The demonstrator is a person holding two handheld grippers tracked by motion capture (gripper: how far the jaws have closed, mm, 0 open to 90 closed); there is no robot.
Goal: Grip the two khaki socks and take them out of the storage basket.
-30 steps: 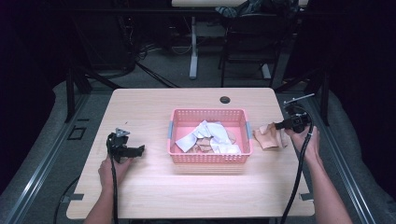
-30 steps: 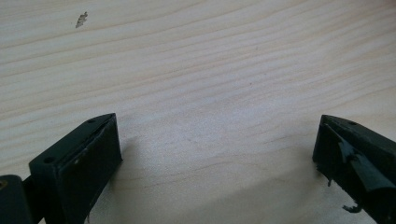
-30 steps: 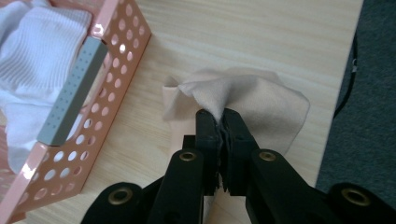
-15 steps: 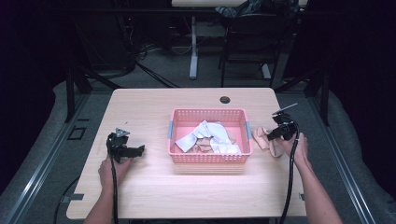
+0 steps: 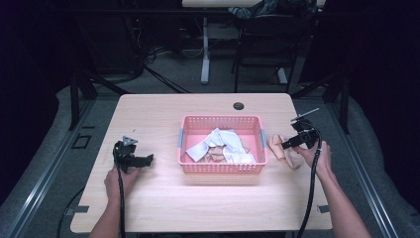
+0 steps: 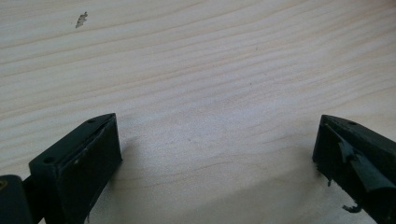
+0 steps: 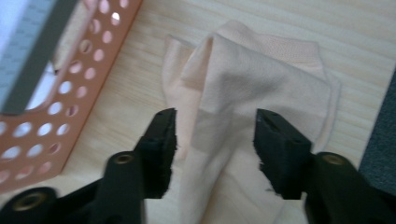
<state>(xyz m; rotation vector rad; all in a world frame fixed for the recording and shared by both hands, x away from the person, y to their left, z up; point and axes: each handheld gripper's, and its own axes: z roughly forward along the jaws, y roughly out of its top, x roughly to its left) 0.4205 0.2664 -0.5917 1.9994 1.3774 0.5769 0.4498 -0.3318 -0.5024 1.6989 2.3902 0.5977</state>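
Two tongs: right tongs [image 7: 212, 140] have just been opening, jaws astride a peach sock [image 7: 252, 93] (beside the pink basket [image 5: 222, 167]); left tongs [image 6: 215, 158] gape wide over bare surface [image 6: 196, 70].

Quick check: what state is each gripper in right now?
Left gripper: open, holding nothing.
Right gripper: jaws just opened, astride the peach fabric sock, not pressing it.
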